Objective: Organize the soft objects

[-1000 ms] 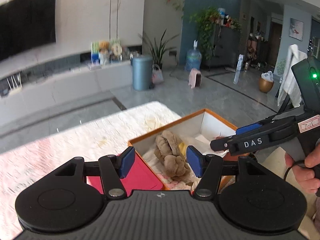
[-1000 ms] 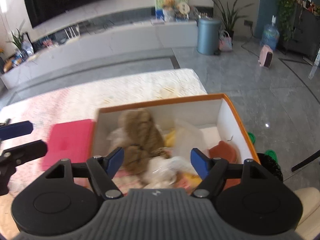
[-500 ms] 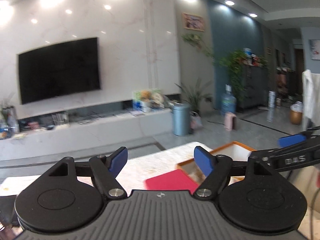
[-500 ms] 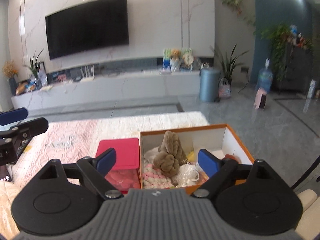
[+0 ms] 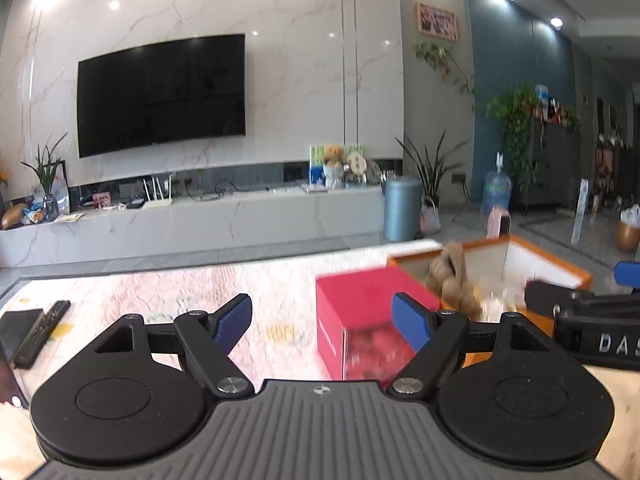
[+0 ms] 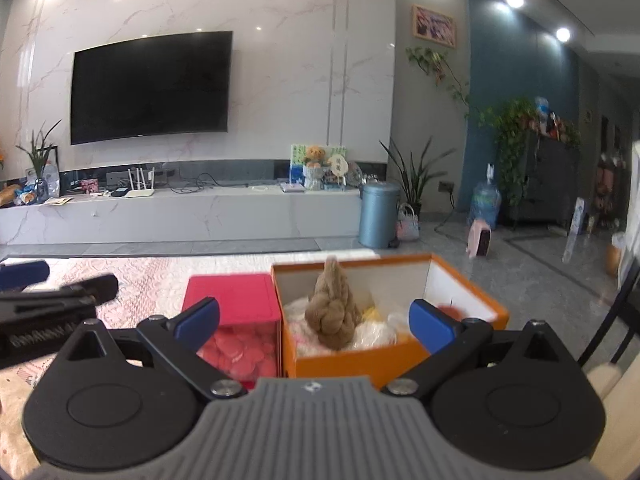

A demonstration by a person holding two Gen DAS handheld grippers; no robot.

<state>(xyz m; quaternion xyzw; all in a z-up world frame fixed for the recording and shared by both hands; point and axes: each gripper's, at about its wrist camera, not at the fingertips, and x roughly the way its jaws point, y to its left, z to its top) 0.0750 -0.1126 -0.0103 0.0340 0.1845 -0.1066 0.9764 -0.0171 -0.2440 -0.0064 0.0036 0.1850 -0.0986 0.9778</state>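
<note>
Left gripper (image 5: 322,322) and right gripper (image 6: 314,320): fingers just opened wide, holding nothing. Orange box (image 6: 466,286) at 12 o'clock holds brown plush (image 6: 332,312).

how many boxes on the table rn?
2. The orange box sits right of centre, open, with the brown plush and other soft items inside. The red box stands against its left side. Others may be out of view.
</note>
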